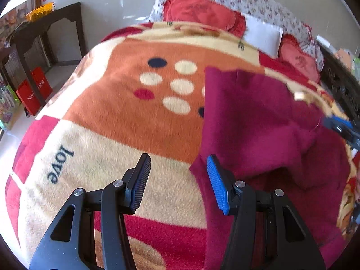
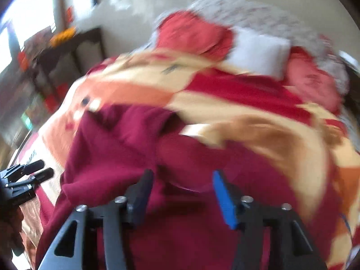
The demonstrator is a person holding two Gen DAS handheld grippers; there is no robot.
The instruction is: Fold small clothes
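A dark red fleece garment (image 1: 258,123) lies partly folded on the patterned blanket (image 1: 126,103), right of centre in the left wrist view. My left gripper (image 1: 178,180) is open and empty, hovering over the garment's left edge. The right gripper (image 1: 342,128) shows at that view's right edge. In the blurred right wrist view the garment (image 2: 126,148) fills the lower middle. My right gripper (image 2: 183,193) is open above it, holding nothing. The left gripper (image 2: 29,173) shows at the far left there.
Red pillows (image 1: 198,11) and a white pillow (image 1: 263,34) lie at the head of the bed with a floral quilt (image 1: 254,0) behind. A dark wooden table (image 1: 47,29) and red bags (image 1: 33,90) stand at the left beside the bed.
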